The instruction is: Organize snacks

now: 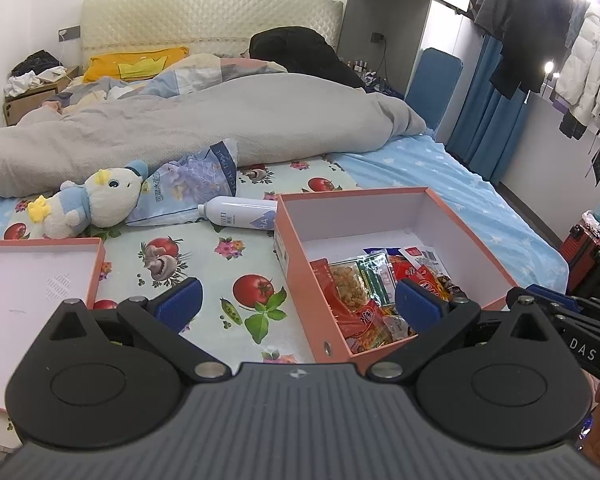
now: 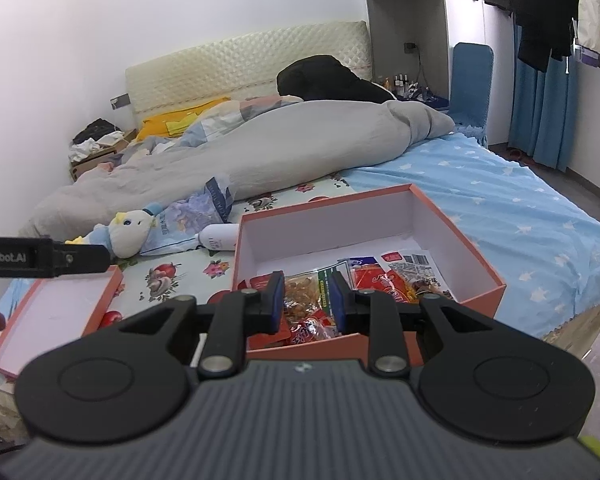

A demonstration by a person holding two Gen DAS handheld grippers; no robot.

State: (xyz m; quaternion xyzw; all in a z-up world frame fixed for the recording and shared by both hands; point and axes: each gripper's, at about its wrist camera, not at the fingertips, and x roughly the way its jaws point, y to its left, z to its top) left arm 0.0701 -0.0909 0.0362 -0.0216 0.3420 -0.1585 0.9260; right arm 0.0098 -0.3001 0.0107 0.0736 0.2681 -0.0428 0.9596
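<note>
Orange box (image 1: 296,240) on the bed (image 1: 480,200), long axis running away toward the headboard, snack packets (image 2: 308,300) heaped at its near end, lid (image 1: 32,276) lying left, left tool (image 1: 296,304) spread wide over the near wall, right tool (image 2: 305,300) part-open, holding nothing.

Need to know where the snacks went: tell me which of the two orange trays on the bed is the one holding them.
The deep orange box on the right holds the snack packets; the shallow lid at left holds none.
</note>
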